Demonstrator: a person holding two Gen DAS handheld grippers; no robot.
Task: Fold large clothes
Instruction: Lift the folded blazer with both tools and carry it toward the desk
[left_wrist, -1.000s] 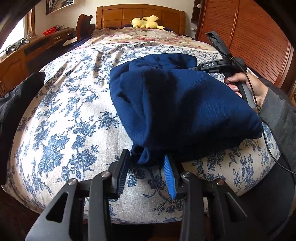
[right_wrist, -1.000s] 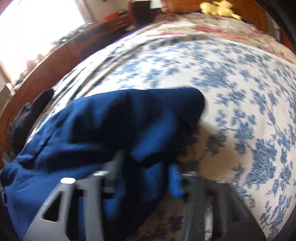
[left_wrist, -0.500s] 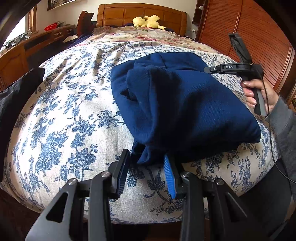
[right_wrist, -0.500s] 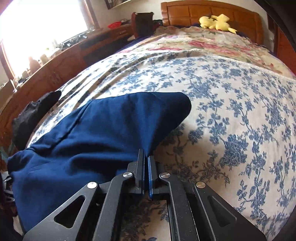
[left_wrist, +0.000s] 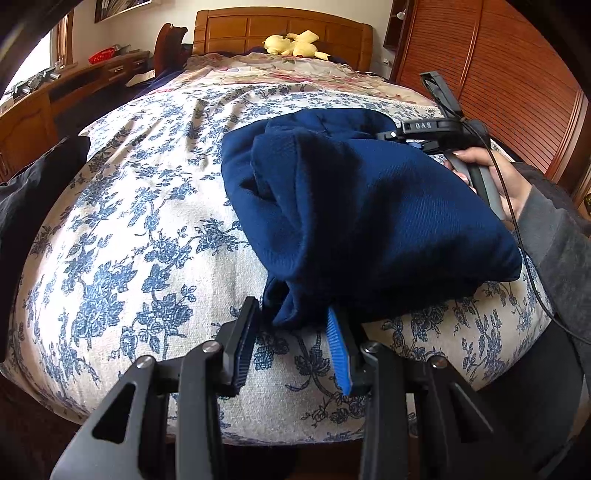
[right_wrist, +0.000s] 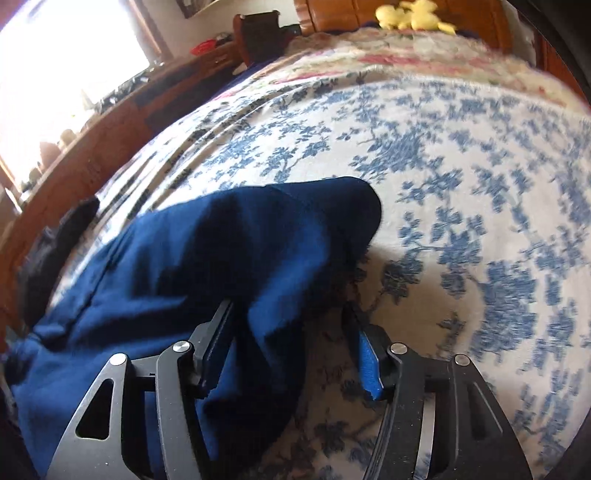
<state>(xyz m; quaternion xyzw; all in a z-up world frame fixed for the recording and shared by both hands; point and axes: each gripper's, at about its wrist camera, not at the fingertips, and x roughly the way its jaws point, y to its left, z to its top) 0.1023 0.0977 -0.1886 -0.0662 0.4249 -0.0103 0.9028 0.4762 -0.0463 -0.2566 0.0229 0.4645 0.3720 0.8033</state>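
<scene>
A dark blue garment (left_wrist: 369, 214) lies bunched and partly folded on the floral bedspread (left_wrist: 129, 229). My left gripper (left_wrist: 291, 317) is open, its jaws standing on either side of the garment's near corner. My right gripper (right_wrist: 291, 321) is open, with a fold of the same garment (right_wrist: 221, 258) lying between its jaws. In the left wrist view the right gripper (left_wrist: 424, 129) shows at the garment's far right edge, held by a hand.
A black garment (left_wrist: 33, 184) hangs at the bed's left edge. A yellow plush toy (left_wrist: 291, 42) lies by the wooden headboard. A wooden dresser (left_wrist: 55, 96) stands on the left, and a wooden wardrobe (left_wrist: 517, 74) on the right.
My right gripper has opened from shut and moved down against the garment's far right edge. My left gripper stays open at the near corner.
</scene>
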